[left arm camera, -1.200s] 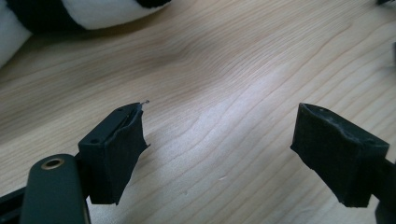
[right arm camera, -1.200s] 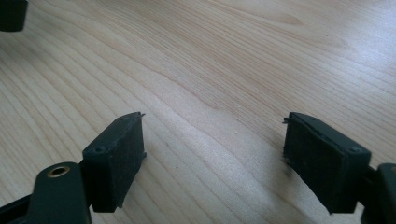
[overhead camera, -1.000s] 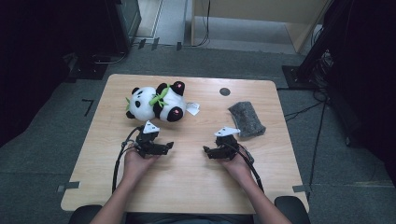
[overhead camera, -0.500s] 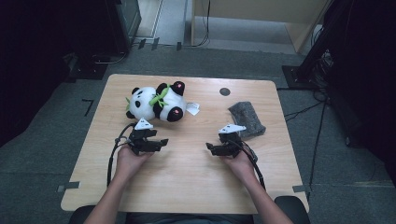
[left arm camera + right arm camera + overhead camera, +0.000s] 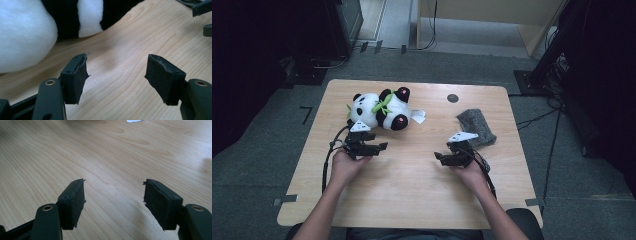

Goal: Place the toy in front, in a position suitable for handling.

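A black-and-white panda plush (image 5: 379, 109) with a green leaf lies at the back left of the wooden table (image 5: 412, 200). A grey fuzzy cloth (image 5: 477, 127) lies at the right. My left gripper (image 5: 382, 146) is just in front of the panda, pointing right. In the left gripper view it (image 5: 117, 72) is open over bare wood, with the panda's fur (image 5: 22, 32) close at the upper left. My right gripper (image 5: 439, 157) points left, beside the cloth, and is open (image 5: 113, 195) over bare wood. Both pairs of jaws have just been closing, with nothing between them.
A white tag (image 5: 418, 117) lies by the panda's foot. A small black disc (image 5: 452, 98) sits near the table's far edge. Cables trail from both grippers. Dark equipment and a wooden cabinet stand on the grey floor beyond the table.
My left gripper has moved left and a little farther back, closer to the panda. The two grippers now stand farther apart. Both pairs of jaws look narrower.
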The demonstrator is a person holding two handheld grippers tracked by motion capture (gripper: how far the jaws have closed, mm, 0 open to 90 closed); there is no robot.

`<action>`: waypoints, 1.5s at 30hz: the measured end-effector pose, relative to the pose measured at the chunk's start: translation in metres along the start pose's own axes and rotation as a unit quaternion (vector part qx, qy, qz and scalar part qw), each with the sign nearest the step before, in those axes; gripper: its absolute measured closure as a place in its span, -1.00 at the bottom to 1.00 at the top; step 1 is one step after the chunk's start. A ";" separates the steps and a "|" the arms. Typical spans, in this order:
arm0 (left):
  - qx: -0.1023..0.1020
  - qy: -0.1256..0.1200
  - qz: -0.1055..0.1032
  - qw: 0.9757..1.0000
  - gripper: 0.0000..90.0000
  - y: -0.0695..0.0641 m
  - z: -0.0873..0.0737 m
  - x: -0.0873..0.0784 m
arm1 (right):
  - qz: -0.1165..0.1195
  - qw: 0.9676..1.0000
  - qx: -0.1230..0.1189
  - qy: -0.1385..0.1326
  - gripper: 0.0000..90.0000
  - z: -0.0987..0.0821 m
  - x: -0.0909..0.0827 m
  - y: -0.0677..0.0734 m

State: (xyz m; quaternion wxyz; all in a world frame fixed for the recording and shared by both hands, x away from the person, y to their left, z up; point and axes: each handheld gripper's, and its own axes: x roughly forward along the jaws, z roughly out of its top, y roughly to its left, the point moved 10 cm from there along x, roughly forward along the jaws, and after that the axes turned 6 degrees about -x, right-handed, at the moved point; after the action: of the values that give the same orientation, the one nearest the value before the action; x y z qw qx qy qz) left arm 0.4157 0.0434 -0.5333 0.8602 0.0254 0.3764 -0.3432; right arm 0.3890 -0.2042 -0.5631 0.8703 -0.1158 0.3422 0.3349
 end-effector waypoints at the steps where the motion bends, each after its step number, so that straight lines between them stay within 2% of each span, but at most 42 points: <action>1: 0.000 0.000 0.000 1.000 -0.26 0.000 0.000 0.000 | 0.000 1.000 0.000 0.000 -0.26 0.000 0.000 0.000; 3: 0.006 -0.002 0.004 1.000 -0.26 0.002 0.006 -0.004 | 0.001 1.000 0.001 -0.004 -0.24 0.001 -0.001 -0.001; 6: 0.005 -0.006 0.000 1.000 -0.25 0.004 0.014 -0.007 | 0.000 1.000 0.006 -0.006 -0.22 0.002 -0.001 -0.003; 15: 0.009 -0.004 0.000 1.000 -0.25 0.012 0.030 -0.011 | 0.005 1.000 0.021 0.008 -0.22 0.001 -0.002 -0.010; 18: 0.008 -0.008 -0.001 1.000 -0.24 0.016 0.036 -0.012 | 0.005 1.000 0.015 0.009 -0.21 0.000 -0.001 -0.010; 21: 0.019 -0.007 0.006 1.000 -0.24 0.020 0.043 -0.014 | 0.004 1.000 0.011 0.014 -0.21 -0.002 -0.001 -0.009; 28: 0.013 -0.020 -0.001 1.000 -0.24 0.028 0.063 -0.018 | 0.007 1.000 0.013 0.014 -0.20 -0.002 -0.001 -0.009; 33: 0.017 -0.017 0.006 1.000 -0.23 0.034 0.072 -0.013 | 0.009 1.000 0.011 0.015 -0.19 -0.002 0.000 -0.008; 36: 0.015 -0.029 0.007 0.999 -0.22 0.036 0.079 -0.011 | 0.011 1.000 0.012 0.017 -0.18 -0.003 0.000 -0.008; 39: 0.014 -0.025 0.008 1.000 -0.22 0.039 0.086 -0.007 | 0.012 1.000 0.013 0.017 -0.17 -0.003 0.000 -0.007; 42: 0.023 -0.026 0.013 0.999 -0.23 0.041 0.093 -0.003 | 0.013 1.000 0.010 0.016 -0.17 -0.002 0.000 -0.007; 45: 0.023 -0.024 0.013 0.999 -0.23 0.044 0.097 0.001 | 0.014 1.000 0.009 0.015 -0.16 -0.002 0.000 -0.007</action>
State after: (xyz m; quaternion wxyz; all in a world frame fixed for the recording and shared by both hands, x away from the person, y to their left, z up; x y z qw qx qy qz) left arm 0.5039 0.0469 -0.4733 0.8726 0.0424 0.3471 -0.3409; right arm 0.3925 -0.2104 -0.5647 0.8613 -0.1088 0.3598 0.3419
